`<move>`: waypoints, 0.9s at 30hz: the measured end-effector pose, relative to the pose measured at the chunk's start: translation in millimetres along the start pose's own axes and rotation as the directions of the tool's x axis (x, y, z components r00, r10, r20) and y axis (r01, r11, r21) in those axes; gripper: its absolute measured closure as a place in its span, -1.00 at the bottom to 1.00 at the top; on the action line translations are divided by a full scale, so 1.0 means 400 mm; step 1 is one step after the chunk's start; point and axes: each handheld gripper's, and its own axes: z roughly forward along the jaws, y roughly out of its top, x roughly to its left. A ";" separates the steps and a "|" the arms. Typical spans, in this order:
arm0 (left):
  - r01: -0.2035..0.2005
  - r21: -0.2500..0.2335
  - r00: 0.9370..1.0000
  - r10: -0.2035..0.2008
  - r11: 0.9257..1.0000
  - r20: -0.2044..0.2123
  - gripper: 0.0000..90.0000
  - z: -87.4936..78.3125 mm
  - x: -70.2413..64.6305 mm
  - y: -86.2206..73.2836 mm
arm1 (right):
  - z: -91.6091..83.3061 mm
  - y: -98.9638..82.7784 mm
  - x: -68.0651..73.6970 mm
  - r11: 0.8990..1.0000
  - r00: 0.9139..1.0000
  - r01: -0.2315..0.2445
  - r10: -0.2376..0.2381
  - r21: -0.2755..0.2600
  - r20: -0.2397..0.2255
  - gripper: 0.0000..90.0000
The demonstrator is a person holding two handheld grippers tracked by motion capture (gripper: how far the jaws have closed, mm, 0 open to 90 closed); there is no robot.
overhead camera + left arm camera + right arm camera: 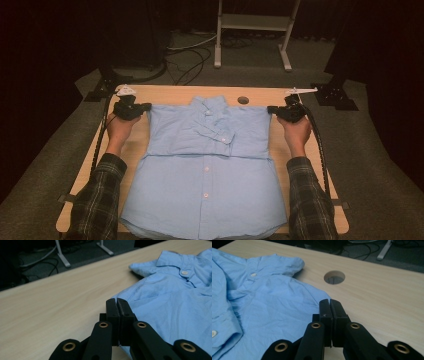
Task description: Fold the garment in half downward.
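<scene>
Two grippers: left gripper and right gripper, one at each shoulder corner of the shirt, at the far end of the table.
Shirt place: flat on the table, buttoned front up, collar toward the far edge, hem at the near edge; both sleeves already folded across the chest, one cuff lying on top.
Left gripper jaws: pressed together, with the tips at the edge of the blue cloth in the left gripper view; whether any cloth is pinched between the pads, cannot tell.
Right gripper jaws: also pressed together, tips at the shoulder edge of the cloth in the right gripper view; no fold clearly seen between the pads, so a grip not sure.
Near the right gripper: a round cable hole in the table top, just beyond the shoulder.
Step in hand: probably the fold of the upper half, starting from the two shoulder corners.
Next move, as a judgement: lift both corners evenly, carry toward the hem, keep the sleeves from sliding out, lay the collar end down flat on the lower half.
Risk: uneven pull, then a crooked fold.
</scene>
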 end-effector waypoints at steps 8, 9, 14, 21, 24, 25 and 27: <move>-0.033 -0.083 0.999 0.032 0.996 -0.015 0.98 -0.071 -0.006 0.076 | -0.072 0.074 0.026 0.993 0.999 0.041 -0.040 -0.112 0.003 0.99; -0.030 -0.091 1.000 0.029 0.995 -0.012 0.98 -0.079 -0.007 0.078 | -0.080 0.078 0.029 0.991 0.999 0.047 -0.047 -0.125 0.002 0.99; -0.044 -0.092 0.999 0.045 0.995 0.001 0.98 -0.114 -0.022 0.076 | -0.112 0.074 0.042 0.988 0.997 0.073 -0.076 -0.137 -0.017 0.99; -0.088 -0.124 0.996 0.089 0.988 0.001 0.98 -0.186 -0.056 0.064 | -0.175 0.054 0.076 0.977 0.991 0.119 -0.128 -0.175 -0.042 0.99; -0.099 -0.139 0.995 0.101 0.985 0.013 0.98 -0.219 -0.073 0.055 | -0.198 0.042 0.091 0.974 0.988 0.134 -0.146 -0.182 -0.053 0.99; -0.107 -0.139 0.994 0.110 0.985 0.011 0.98 -0.229 -0.079 0.051 | -0.204 0.038 0.095 0.974 0.987 0.139 -0.151 -0.177 -0.054 0.99; -0.114 -0.141 0.993 0.118 0.983 0.019 0.98 -0.248 -0.089 0.043 | -0.218 0.027 0.104 0.971 0.985 0.149 -0.162 -0.186 -0.057 0.99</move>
